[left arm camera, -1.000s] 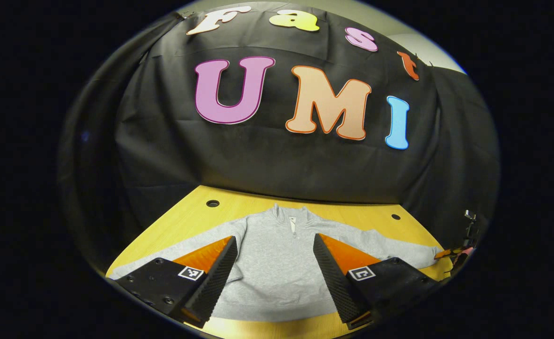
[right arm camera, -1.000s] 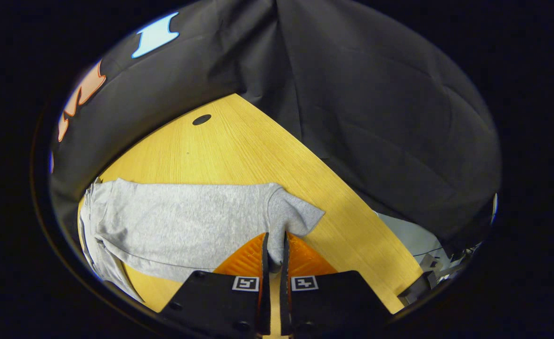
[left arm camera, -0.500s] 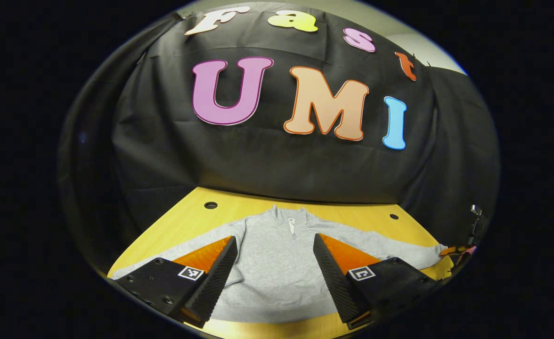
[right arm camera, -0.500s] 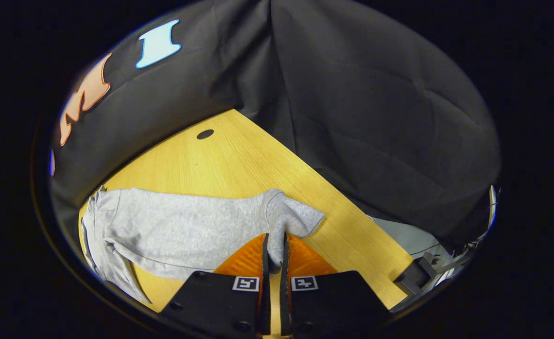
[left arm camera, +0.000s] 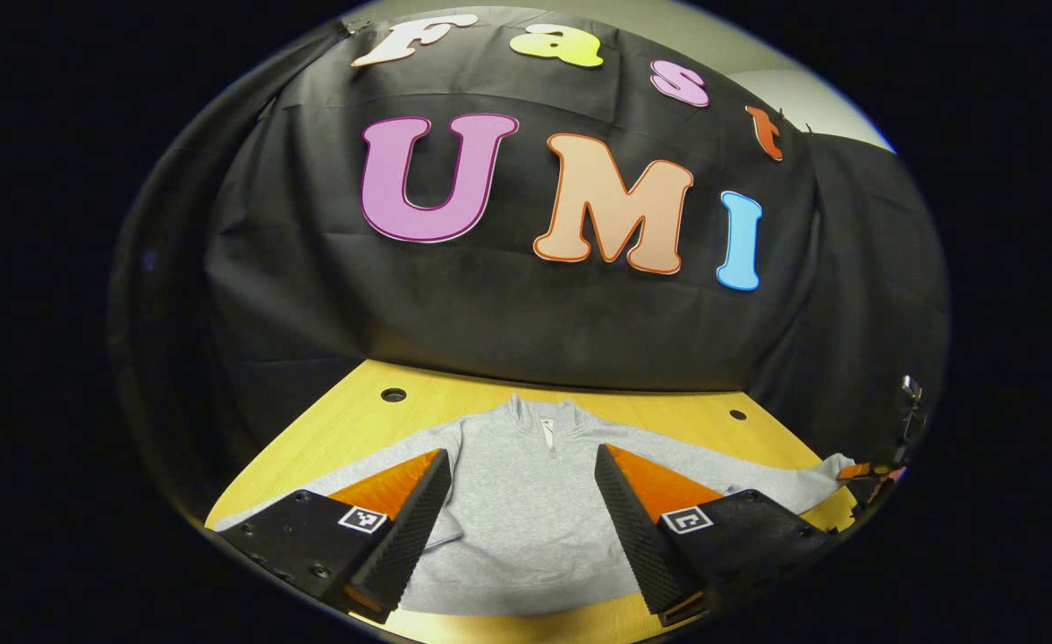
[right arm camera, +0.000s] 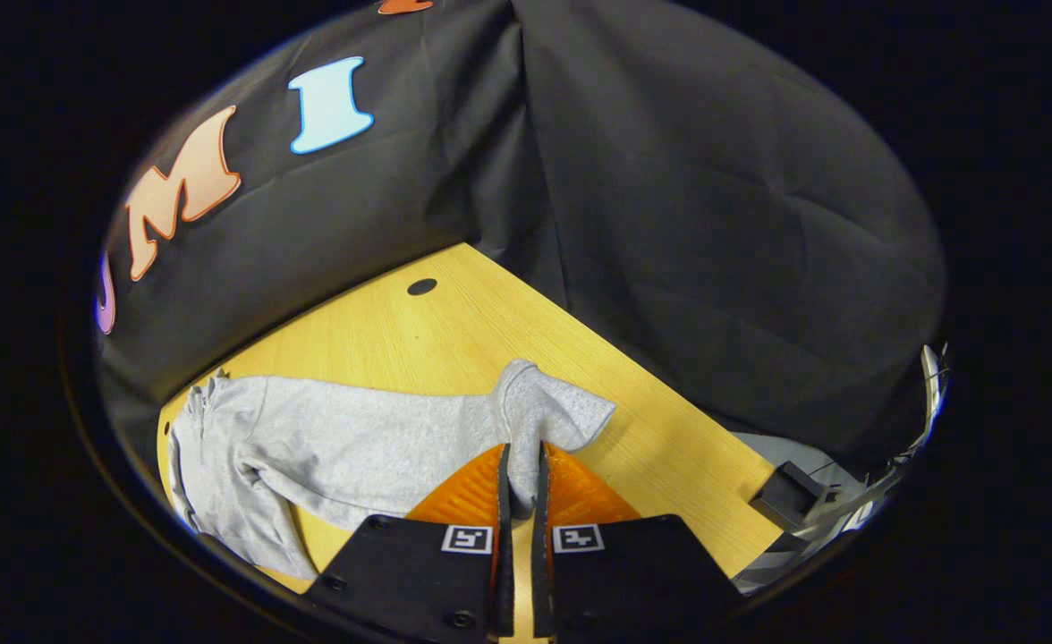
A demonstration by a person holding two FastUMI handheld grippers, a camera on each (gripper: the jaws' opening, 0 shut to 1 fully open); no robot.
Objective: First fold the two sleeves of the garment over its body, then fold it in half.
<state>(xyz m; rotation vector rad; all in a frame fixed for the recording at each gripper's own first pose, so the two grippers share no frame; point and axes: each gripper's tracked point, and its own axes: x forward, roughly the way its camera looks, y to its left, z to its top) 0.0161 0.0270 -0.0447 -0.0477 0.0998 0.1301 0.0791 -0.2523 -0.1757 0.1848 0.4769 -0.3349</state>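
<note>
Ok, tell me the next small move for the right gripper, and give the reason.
Probably carry the pinched cuff inward, over the grey sweatshirt's body. The right gripper is shut on that cuff, while the sleeve lies stretched out across the wooden table, not yet folded. The left gripper hangs open above the chest, holding nothing.

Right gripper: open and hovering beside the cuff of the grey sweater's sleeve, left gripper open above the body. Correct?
Not quite. The right gripper is not open beside the cuff: the right gripper view shows both fingers pinched shut on the sleeve just behind its cuff. The rest holds: in the left gripper view, the left gripper is open above the grey sweater on the table.
</note>
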